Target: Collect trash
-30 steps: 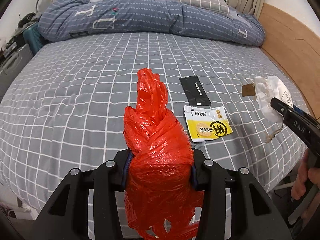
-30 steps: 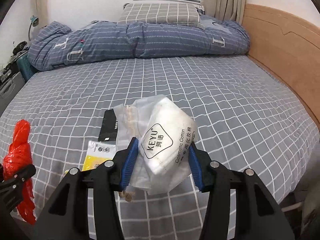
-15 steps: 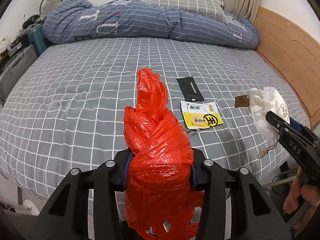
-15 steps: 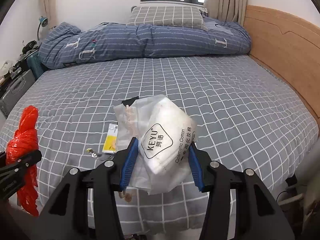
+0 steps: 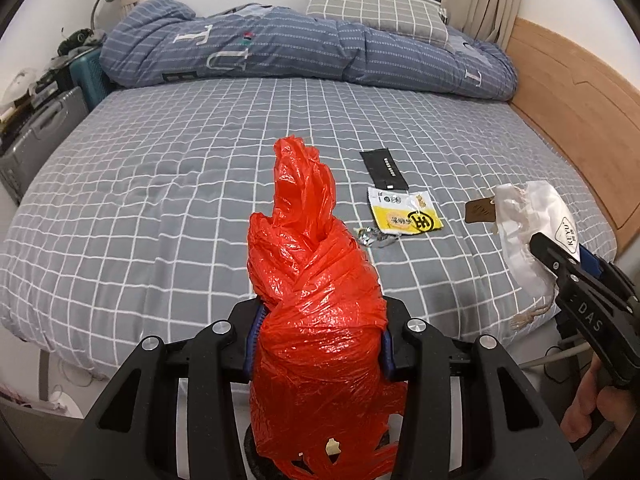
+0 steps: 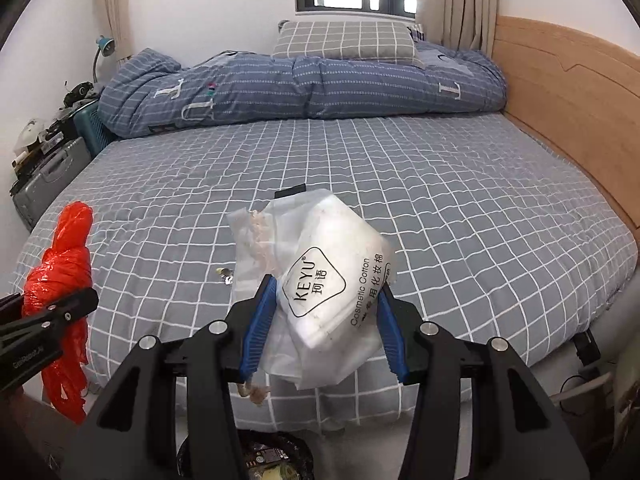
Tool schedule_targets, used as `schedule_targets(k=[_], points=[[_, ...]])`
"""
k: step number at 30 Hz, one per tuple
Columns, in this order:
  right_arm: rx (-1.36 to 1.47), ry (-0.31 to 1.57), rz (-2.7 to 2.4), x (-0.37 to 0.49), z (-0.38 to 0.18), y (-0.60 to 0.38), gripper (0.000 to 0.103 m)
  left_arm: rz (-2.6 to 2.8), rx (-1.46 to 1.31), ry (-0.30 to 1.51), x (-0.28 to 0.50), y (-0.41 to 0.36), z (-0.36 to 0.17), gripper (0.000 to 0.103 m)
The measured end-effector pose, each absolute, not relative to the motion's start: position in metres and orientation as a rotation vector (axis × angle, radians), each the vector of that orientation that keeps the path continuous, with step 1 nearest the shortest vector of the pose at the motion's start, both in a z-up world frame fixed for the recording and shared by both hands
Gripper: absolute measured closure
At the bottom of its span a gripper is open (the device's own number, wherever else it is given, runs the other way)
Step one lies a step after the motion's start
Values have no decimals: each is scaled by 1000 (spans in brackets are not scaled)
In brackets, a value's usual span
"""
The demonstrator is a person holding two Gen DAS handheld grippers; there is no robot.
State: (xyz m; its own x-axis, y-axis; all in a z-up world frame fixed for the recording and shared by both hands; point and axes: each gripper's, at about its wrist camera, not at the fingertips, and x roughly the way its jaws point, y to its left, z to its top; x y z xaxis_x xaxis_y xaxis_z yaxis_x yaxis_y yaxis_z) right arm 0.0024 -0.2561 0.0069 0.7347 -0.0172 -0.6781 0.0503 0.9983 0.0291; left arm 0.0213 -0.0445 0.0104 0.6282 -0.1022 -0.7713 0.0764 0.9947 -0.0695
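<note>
The left gripper point(image 5: 320, 340) is clamping a bunched red plastic bag point(image 5: 316, 280) between its pads, the bag's long axis standing upright along the fingers and its torn lower end hanging below them. The right gripper point(image 6: 324, 320) is pinching a white cotton-pad pouch point(image 6: 320, 292), printed with a brand label, tilted between the blue pads, with a frayed cord dangling beneath it. Both grippers are pointing steeply down and are being held off the near edge of the bed point(image 5: 160, 200), over the floor rather than over the sheet. In the right wrist view a dark round container point(image 6: 256, 456), probably the bin, is showing directly beneath the right gripper; its full rim is hidden by the fingers. The coming move is judged to turn on this vertical relation: the pouch is lying above that opening, so releasing it calls for little travel, while the left gripper is standing off to the side and appears farther from it. Uncollected items are lying on the sheet ahead: a black sachet point(image 5: 384, 170), a yellow-and-white wrapper point(image 5: 406, 216) touching its near end, a small foil scrap point(image 5: 370, 237) just beside the wrapper, and a brown tag point(image 5: 479, 211) toward the headboard side. The right gripper is the nearer one to the tag.
</note>
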Motion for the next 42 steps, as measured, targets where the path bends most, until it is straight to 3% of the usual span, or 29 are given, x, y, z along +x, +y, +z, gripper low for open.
schedule_targets(k=[23,42], points=[[32,800,72,-80,-16,-203,56,-89,-66,910,-67,-22,-8,61],[-9,895,135,-115,-69,-161,56,-49,-76,1010,-113,13,-74,61]])
